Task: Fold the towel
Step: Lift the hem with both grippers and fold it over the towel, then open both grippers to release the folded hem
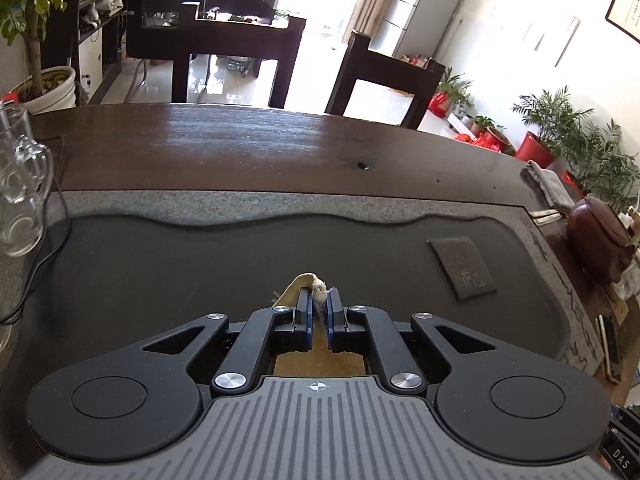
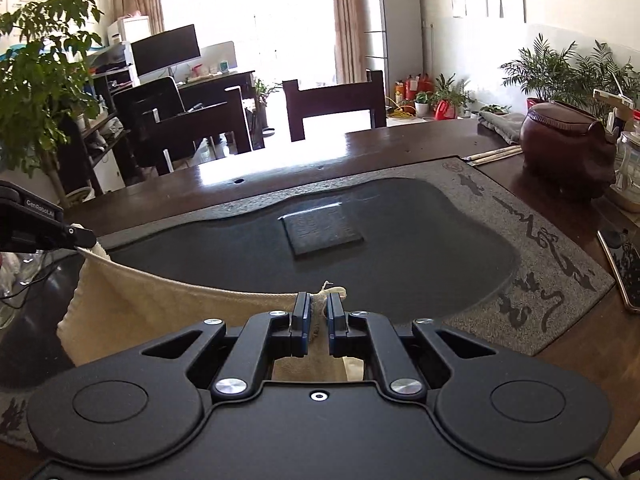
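Observation:
A beige towel (image 2: pixel 132 300) hangs stretched between my two grippers above the dark stone tea tray (image 2: pixel 400 240). My right gripper (image 2: pixel 318 304) is shut on one corner of the towel. My left gripper (image 1: pixel 319 300) is shut on the other corner (image 1: pixel 318 290); it also shows at the left edge of the right wrist view (image 2: pixel 80 238), holding the towel's far corner. The towel sags between the two grips and drops below both grippers, so its lower part is hidden.
A dark square slab (image 2: pixel 322 232) lies in the tray. Glass pitchers (image 1: pixel 20 184) stand at the left. A brown clay pot (image 2: pixel 568 144), a grey cloth (image 2: pixel 500 122) and a phone (image 2: pixel 624 268) are at the right. A wooden chair (image 2: pixel 336 104) stands behind the table.

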`<move>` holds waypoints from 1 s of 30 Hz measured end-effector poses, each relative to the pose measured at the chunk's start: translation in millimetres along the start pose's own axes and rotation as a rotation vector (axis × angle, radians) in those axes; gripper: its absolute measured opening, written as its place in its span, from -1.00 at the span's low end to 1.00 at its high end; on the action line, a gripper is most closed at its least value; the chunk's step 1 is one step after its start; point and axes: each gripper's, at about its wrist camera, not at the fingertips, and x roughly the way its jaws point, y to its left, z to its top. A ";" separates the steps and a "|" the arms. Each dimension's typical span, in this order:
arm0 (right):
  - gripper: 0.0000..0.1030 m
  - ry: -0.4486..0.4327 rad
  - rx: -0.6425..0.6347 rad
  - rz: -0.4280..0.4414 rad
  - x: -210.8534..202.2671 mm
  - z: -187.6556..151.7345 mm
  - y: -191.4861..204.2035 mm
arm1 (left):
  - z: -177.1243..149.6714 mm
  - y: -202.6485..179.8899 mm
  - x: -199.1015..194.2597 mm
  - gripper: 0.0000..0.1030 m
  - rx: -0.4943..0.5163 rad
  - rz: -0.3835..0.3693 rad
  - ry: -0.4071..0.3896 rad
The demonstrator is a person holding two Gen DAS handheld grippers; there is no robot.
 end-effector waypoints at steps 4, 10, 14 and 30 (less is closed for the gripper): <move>-0.82 0.020 0.009 -0.017 20.5 -1.0 -1.6 | 3.0 0.9 25.0 -0.86 -0.008 0.015 0.032; -0.81 0.058 0.021 -0.043 42.1 -5.3 -3.3 | 2.6 2.4 48.9 -0.84 0.005 0.025 0.057; -0.61 0.066 0.014 -0.065 44.7 -5.4 -2.7 | 3.7 5.0 55.7 -0.73 0.016 0.033 0.069; -0.44 0.024 -0.055 -0.050 15.0 -5.3 17.4 | 2.7 25.7 20.5 -0.16 0.049 0.041 0.039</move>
